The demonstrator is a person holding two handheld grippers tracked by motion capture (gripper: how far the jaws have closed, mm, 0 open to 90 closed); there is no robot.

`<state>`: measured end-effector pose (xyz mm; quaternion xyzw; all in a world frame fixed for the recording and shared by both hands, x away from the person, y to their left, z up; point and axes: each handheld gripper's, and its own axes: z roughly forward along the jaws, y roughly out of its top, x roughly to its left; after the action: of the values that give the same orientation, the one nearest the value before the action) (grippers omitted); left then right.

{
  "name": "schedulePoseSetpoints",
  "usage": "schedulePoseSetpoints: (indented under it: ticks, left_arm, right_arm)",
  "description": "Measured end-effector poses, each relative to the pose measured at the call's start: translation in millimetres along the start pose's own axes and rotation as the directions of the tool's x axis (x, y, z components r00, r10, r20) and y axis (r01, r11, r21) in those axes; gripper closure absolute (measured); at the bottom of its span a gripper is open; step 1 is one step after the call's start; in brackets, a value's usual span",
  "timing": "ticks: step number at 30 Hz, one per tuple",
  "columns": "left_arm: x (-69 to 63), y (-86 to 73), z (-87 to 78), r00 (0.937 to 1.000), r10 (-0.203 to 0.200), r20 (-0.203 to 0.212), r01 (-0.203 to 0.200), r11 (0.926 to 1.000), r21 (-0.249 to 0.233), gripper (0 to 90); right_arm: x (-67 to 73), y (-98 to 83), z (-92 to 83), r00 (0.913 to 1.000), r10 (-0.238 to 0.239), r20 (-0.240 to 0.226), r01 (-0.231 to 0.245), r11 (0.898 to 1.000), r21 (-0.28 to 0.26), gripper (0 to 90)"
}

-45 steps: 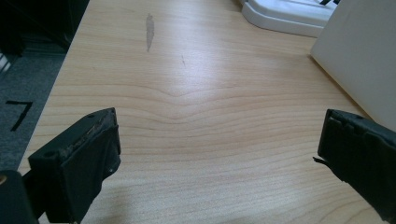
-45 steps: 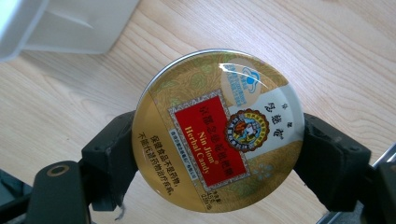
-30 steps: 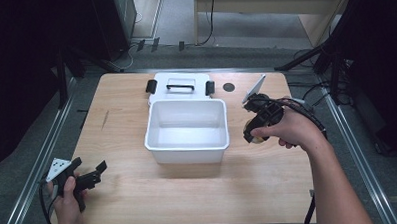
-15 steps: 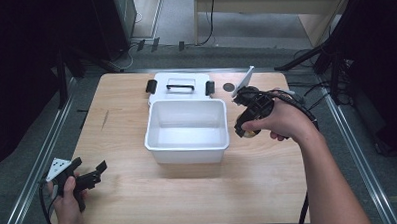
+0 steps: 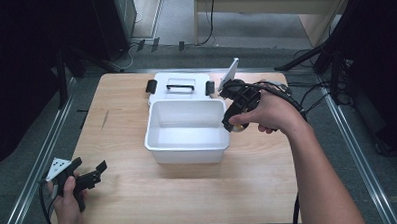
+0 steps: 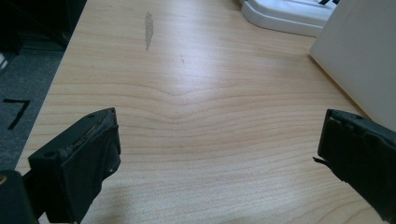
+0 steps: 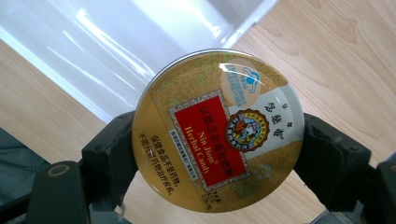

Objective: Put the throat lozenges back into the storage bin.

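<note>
A: High view: we count one white bin, one lid; right gripper by the bin's right rim, its tin mostly hidden.

B: Left gripper view: jaws wide, empty, bin cut off. Right gripper view: jaws clamp one candy tin.

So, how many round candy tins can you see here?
1. The round gold metal candy tin sits clamped in the right tool, at the right rim of the white plastic box. The box's visible inside looks bare.

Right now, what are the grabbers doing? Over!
Right gripper shut on candy tin, beside white bin's rim. Left gripper open, idle over table. Nothing blocking the bin.
</note>
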<state>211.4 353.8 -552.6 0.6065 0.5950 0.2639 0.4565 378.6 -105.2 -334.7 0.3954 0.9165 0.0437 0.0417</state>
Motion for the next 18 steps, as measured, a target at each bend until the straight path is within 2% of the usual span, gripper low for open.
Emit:
schedulePoseSetpoints:
  ticks: [10, 18]
  left_arm:
    - [0.1, 0.0, 0.1, 1.0000, -0.001, 0.000, 0.001, 1.0000, -0.001, 0.0]
    - [0.1, 0.0, 0.2, 1.0000, -0.002, 0.000, 0.002, 1.0000, -0.003, 0.0]
  right_arm:
    - [12.9, 14.6, 0.5, 0.9996, -0.029, -0.005, 0.029, 1.000, 0.005, 20.6]
    - [21.6, 24.8, 7.5, 0.9985, -0.055, -0.007, 0.055, 0.998, 0.002, 20.6]
